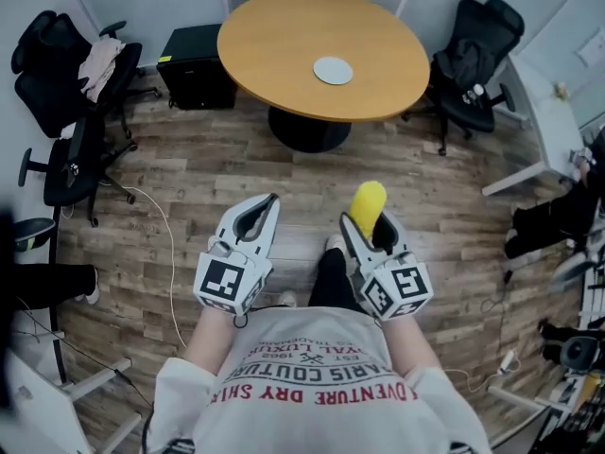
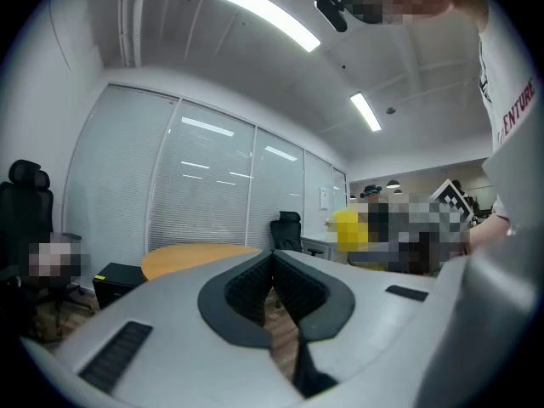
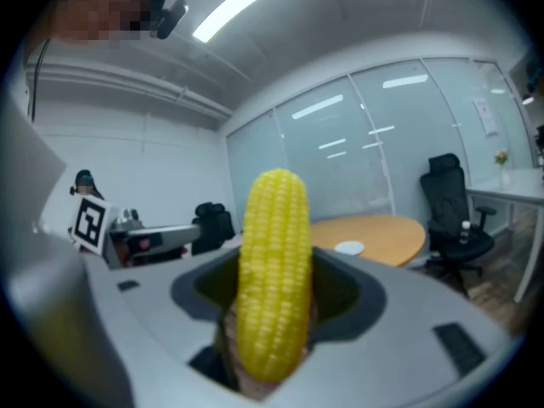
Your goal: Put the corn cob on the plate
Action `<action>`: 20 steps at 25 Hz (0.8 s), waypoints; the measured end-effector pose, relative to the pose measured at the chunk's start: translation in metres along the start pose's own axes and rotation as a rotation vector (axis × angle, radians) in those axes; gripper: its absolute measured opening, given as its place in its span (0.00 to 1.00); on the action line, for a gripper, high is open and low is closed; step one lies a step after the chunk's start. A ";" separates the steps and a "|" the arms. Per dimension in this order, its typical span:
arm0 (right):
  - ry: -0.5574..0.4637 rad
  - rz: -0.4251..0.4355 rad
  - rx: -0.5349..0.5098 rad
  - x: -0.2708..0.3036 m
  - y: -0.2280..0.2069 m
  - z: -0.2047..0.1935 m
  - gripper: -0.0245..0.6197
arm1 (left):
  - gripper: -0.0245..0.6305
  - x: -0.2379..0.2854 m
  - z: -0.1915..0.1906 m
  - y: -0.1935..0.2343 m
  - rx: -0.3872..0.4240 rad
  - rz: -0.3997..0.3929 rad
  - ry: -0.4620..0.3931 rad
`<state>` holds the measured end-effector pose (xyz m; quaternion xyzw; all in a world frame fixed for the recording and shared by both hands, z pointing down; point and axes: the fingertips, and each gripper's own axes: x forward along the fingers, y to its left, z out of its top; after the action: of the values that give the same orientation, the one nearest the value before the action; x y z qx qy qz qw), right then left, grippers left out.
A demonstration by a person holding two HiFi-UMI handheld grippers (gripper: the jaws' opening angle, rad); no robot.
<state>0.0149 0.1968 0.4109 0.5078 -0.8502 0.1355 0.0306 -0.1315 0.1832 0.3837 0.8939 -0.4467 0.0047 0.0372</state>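
Round wooden counter [image 1: 284, 45] is the big thing here, and it sits well off across the floor from where I'm standing. Left gripper [image 1: 269, 206] is just along for the ride, jaws pressed together with nothing in them. Right gripper [image 1: 369, 223] has its jaws clamped on the corn [image 1: 368, 206], which stands upright with most of its length sticking out past the tips. The plate [image 1: 333, 70] is a small pale disc near the middle of the counter. My worry is that the grip only bites the lower part of the cob, so a jolt on the way over could tip or slide it out. It's also round and the plate looks flat and tiny, so it could roll right off once I let go. The head view shows the gap to the counter. The right gripper view shows the grip up close, with the plate just beside the cob in the background. The left gripper view misses the plate entirely.
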 end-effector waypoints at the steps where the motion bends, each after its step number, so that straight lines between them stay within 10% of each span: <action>1: 0.001 0.012 0.000 0.008 -0.005 0.001 0.45 | 0.09 0.006 0.000 0.005 0.002 0.011 0.001; 20: 0.035 0.223 -0.062 0.172 -0.198 0.066 0.45 | 0.09 0.244 0.016 0.050 0.024 0.182 -0.025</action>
<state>0.1098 -0.0565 0.4191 0.4066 -0.9045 0.1203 0.0459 -0.0254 -0.0431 0.3814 0.8499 -0.5265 0.0024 0.0203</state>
